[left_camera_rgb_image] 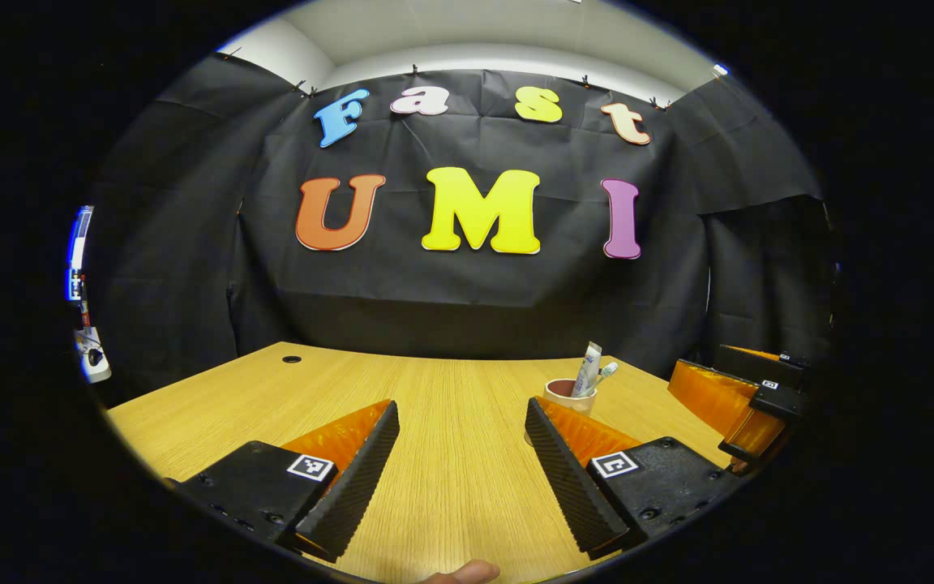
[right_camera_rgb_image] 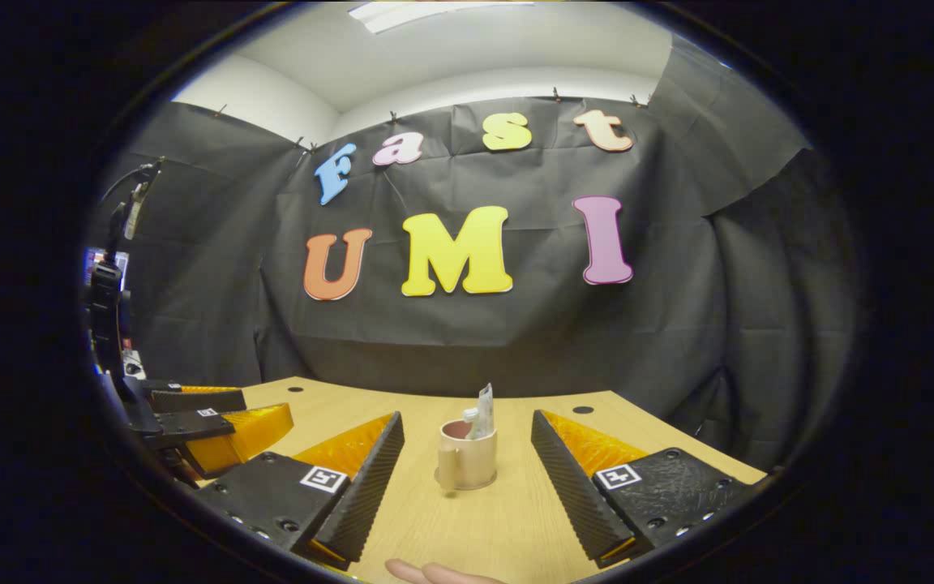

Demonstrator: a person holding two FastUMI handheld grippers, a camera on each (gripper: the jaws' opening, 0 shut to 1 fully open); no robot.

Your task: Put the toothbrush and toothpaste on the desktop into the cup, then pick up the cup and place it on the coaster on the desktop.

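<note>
standing upright, cup (right_camera_rgb_image: 467,458) holds toothpaste (right_camera_rgb_image: 483,410) between right tool (right_camera_rgb_image: 467,478) fingers

Matt wood-grain desktop (right_camera_rgb_image: 507,519), smooth, perhaps ceramic cup (right_camera_rgb_image: 467,458), creased cloth wall (right_camera_rgb_image: 516,341)

Cup (right_camera_rgb_image: 467,460) stands between right jaws, bare desktop (right_camera_rgb_image: 507,527) around

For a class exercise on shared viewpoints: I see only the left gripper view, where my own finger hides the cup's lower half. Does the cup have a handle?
Observer: Yes. In the right gripper view the cup has a handle on its left side.
Operator: Is the right gripper gripping it?
Observer: No. The right gripper is open, its fingers wide of the cup, which stands farther ahead on the table.
</note>
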